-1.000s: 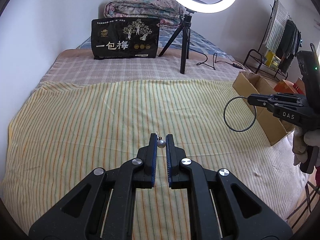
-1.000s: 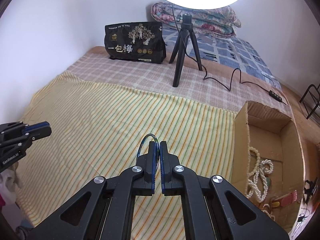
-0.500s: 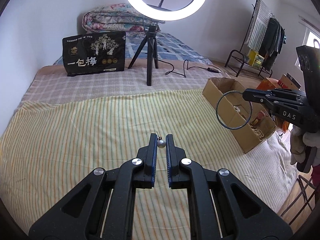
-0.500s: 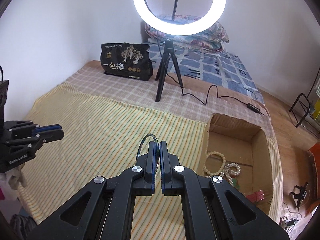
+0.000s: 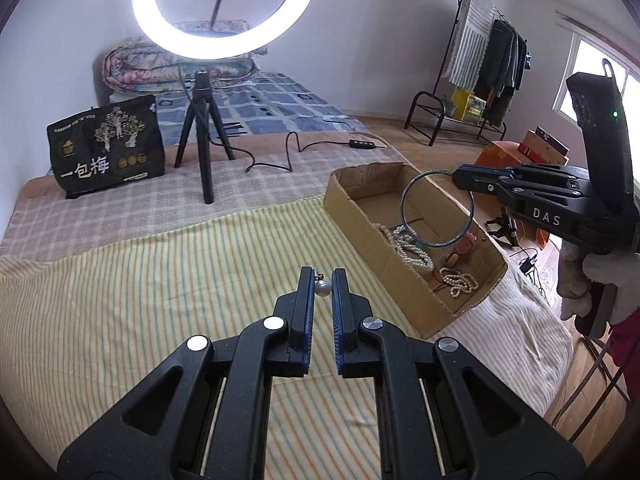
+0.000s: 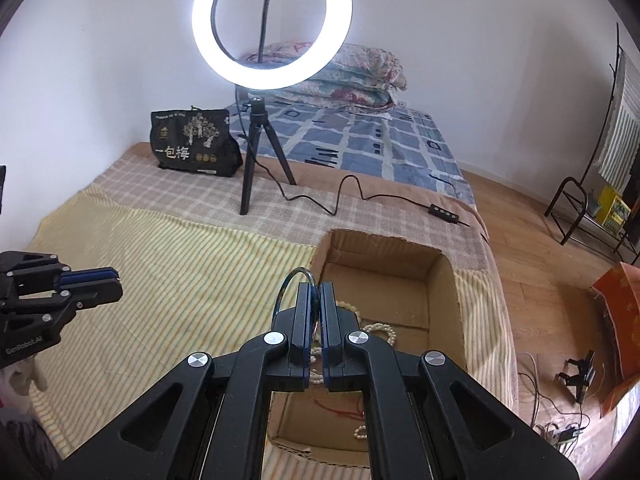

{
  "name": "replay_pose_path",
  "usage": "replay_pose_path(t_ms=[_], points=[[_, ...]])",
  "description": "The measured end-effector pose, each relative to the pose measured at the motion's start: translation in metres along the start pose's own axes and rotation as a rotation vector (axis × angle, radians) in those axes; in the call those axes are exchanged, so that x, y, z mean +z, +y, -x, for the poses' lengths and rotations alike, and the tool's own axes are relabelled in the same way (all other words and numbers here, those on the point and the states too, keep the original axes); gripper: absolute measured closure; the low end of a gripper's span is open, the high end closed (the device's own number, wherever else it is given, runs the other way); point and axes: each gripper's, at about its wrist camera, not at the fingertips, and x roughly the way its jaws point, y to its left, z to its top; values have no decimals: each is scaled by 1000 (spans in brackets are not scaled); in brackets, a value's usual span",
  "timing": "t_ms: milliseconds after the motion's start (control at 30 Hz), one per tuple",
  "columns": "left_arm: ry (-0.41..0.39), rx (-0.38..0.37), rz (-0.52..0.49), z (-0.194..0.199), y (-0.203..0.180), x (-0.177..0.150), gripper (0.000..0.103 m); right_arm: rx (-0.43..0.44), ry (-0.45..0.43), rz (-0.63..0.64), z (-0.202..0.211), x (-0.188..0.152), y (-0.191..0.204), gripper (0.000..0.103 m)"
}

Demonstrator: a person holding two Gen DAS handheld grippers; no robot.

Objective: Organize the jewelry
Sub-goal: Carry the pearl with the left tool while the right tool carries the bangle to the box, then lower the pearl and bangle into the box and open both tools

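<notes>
Your left gripper [image 5: 323, 280] pinches a pearl earring [image 5: 322, 287] above the striped cloth [image 5: 140, 300]; your right gripper [image 6: 316, 300] clamps a bangle [image 5: 437, 209] over the cardboard box [image 5: 404, 280] of pearl strands [image 5: 416, 254].

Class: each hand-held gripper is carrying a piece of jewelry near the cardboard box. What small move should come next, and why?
Probably carry the right hand-held gripper a little further over the cardboard box, then release. It is shut on the bangle, which already hangs above the pearl strands; the left hand-held gripper holds a pearl earring short of the box.
</notes>
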Motion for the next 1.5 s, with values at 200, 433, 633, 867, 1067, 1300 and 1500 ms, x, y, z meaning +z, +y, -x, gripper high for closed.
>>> replay_pose_path(t_ms=[200,433,633,867,1067,1300,1500], points=[[14,-56,-18,-22,-30,13,97,-41,4,-13,-6,-5,-27,101],[51,-109,-29,-52,-59,21,97,-81,20,-29,-19,-9,-56,101],[82,-137,-37,-72,-77,20,97,-106,21,-42,-35,-7,-74,100],[101,-161,-47,-84,-93,19,97,-113,17,-62,-51,-5,-86,101],[107,-176,-60,-88,-103,18,97,-95,26,-92,-58,-9,-92,100],[106,-181,-80,-88,-111,18,97,-82,24,-103,-56,-10,-94,100],[100,-172,-90,-86,-114,19,97,-76,29,-95,-54,-8,-92,88]])
